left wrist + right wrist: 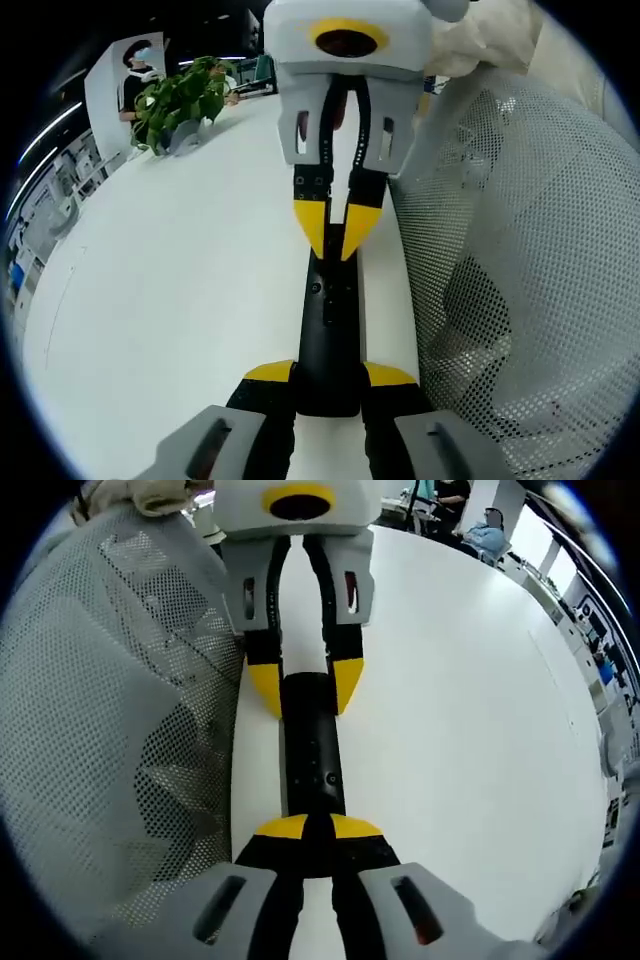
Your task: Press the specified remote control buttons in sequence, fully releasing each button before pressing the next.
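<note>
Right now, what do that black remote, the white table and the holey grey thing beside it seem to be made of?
Remote: likely hard plastic, black, smooth with a slight sheen.
Table: smooth matt white top, maybe laminate; hard to tell.
Grey thing: woven mesh fabric, dotted through with small holes, apparently a chair back.

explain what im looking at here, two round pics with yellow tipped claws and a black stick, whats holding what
These are two handheld grippers, one in each of a person's hands, each with a fisheye camera looking along its own fingers.

In the left gripper view, the left gripper at the bottom clamps the near end of a black remote control lying on a white table. The right gripper comes in from the top, its yellow fingers closed together with their tips on the remote.

The right gripper view shows the same scene from the opposite end. A white mesh chair back stands at the table's edge, and a potted plant sits farther along the table.
</note>
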Demonstrator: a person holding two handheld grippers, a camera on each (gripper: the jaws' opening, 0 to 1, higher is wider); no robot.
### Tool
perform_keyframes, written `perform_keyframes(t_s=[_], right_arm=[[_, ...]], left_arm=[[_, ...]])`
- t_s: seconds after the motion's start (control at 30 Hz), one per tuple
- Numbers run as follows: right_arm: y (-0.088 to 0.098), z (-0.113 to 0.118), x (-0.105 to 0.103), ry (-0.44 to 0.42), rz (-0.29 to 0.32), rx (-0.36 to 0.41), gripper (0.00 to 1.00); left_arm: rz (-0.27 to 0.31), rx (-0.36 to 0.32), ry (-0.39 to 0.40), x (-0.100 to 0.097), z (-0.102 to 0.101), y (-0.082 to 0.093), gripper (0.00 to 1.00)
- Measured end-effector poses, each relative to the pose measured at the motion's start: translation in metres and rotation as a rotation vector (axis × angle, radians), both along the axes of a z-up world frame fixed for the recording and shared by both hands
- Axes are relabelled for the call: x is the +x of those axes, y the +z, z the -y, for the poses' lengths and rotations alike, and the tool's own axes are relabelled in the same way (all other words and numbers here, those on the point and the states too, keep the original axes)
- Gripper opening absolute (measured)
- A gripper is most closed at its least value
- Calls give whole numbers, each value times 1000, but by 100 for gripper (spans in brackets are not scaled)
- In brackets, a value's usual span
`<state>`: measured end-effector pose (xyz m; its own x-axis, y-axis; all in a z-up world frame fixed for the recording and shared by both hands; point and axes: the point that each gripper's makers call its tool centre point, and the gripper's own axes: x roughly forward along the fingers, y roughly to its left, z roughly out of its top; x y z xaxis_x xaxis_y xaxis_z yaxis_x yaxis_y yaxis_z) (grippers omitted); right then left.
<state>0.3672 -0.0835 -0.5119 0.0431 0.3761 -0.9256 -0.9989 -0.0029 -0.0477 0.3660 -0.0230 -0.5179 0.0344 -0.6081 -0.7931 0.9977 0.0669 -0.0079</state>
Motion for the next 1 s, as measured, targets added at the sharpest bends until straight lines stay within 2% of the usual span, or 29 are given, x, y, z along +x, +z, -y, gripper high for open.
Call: perform_keyframes(t_s=[0.1,0.23,0.37,0.47,0.57,0.63,0.8,0.87,0.93,1.0], right_arm=[[0,0,1,-10,-9,0,5],[1,0,0,18,18,-5,5],[2,0,1,4,25,-4,5],[3,0,3,-60,11,47,5],[5,0,3,-143,16,158,5],[5,2,3,-147,43,179,5],[5,-2,4,-116,45,146,6],[5,-2,6,-122,48,152,8],[5,-2,4,-128,25,163,7],[5,-3,5,-131,29,167,7]], left_arm=[[0,1,1,0,0,0,25],[0,4,-1,0,0,0,25],[0,6,-3,0,1,0,25],[-1,5,-2,-1,1,1,25],[-1,2,-1,0,1,1,25],[-1,1,-1,0,1,1,25],[-1,-5,-2,0,1,2,25],[-1,-5,-2,0,1,2,25],[-1,-6,-1,0,1,2,25],[-1,-6,-2,1,1,2,25]])
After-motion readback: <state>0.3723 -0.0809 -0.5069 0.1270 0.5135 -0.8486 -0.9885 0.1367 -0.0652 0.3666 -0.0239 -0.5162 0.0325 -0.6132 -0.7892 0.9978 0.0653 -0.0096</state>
